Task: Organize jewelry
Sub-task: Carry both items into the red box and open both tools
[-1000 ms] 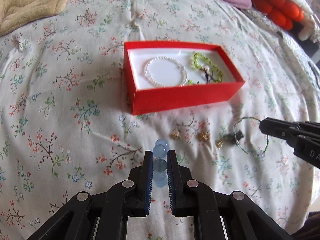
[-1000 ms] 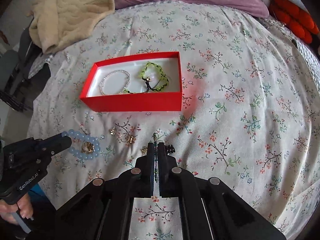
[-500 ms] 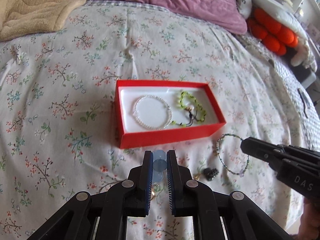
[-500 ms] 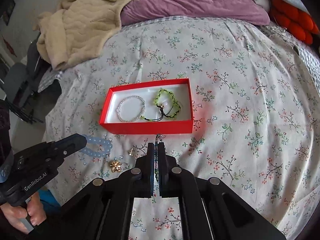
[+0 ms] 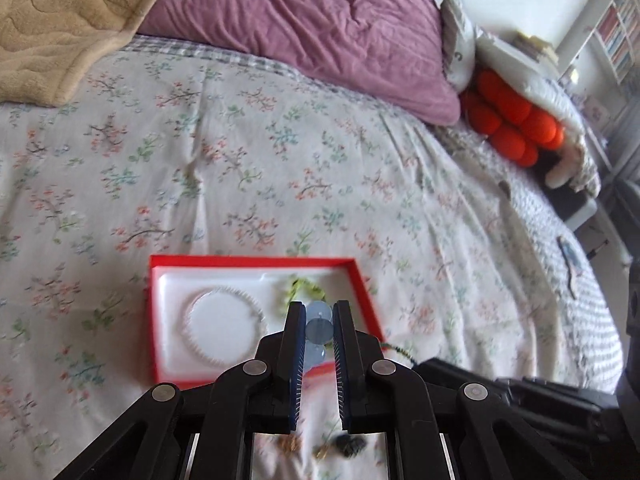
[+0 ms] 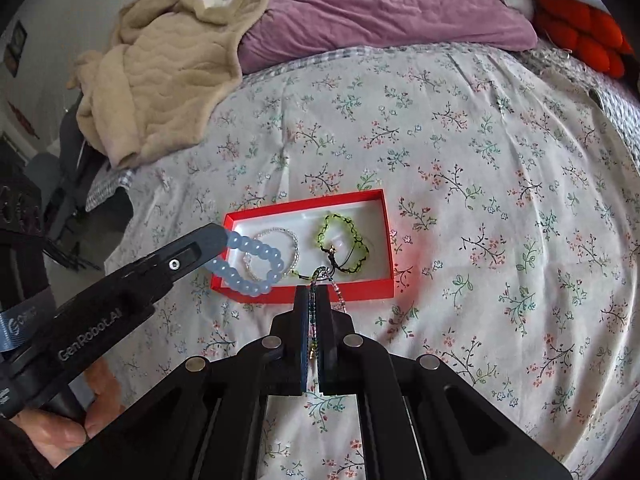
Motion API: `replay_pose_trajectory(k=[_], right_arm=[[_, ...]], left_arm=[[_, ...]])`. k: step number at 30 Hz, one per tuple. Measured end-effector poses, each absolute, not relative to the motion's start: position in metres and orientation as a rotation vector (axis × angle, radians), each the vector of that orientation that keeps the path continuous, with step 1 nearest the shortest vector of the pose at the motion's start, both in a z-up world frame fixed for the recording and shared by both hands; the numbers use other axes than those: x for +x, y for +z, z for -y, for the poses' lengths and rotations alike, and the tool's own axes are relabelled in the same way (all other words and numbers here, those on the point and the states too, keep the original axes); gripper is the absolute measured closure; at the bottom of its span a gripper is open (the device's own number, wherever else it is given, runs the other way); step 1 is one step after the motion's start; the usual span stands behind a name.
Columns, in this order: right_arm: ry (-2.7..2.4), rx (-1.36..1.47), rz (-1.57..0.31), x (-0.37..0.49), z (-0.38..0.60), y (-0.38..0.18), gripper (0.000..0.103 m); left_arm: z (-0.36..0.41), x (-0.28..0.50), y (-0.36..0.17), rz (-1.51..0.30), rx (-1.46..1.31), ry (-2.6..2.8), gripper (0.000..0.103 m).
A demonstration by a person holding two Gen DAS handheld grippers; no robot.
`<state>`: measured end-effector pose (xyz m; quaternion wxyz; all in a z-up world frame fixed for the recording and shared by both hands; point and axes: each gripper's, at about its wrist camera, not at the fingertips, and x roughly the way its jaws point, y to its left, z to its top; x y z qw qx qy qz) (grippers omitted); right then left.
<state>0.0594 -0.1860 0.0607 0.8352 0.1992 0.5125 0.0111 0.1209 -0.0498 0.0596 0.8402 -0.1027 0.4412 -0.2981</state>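
Observation:
A red box with a white lining lies on the floral bedspread. It holds a pearl bracelet and a green corded bracelet. My left gripper is shut on a pale blue bead bracelet and holds it over the box's left part. My right gripper is shut on a thin multicoloured bead bracelet just in front of the box's near wall.
Small gold pieces and a dark charm lie on the bedspread in front of the box. A beige blanket, a purple pillow and an orange cushion lie at the far end of the bed.
Both grippers lifted their bracelets off the bedspread and moved forward to the box. The blue bracelet now hangs over the box's left part; the thin one reached the near wall.

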Motion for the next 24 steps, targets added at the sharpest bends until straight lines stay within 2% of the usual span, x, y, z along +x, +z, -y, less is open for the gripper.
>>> replay_pose_trajectory(k=[4,12,24], right_arm=[[0.023,0.446,-1.059,0.069,0.191,0.061,0.100],[0.037,0.472,-1.043,0.097,0.189,0.047,0.100],[0.021,0.444,-1.099,0.121,0.183,0.009,0.100]], left_arm=[[0.050,0.141,0.037,-0.967,-0.254,-0.583,0.093],[0.040,0.155,0.011,-1.013,-0.137,-0.450,0.093],[0.040,0.154,0.001,-1.022,-0.031,-0.391,0.092]])
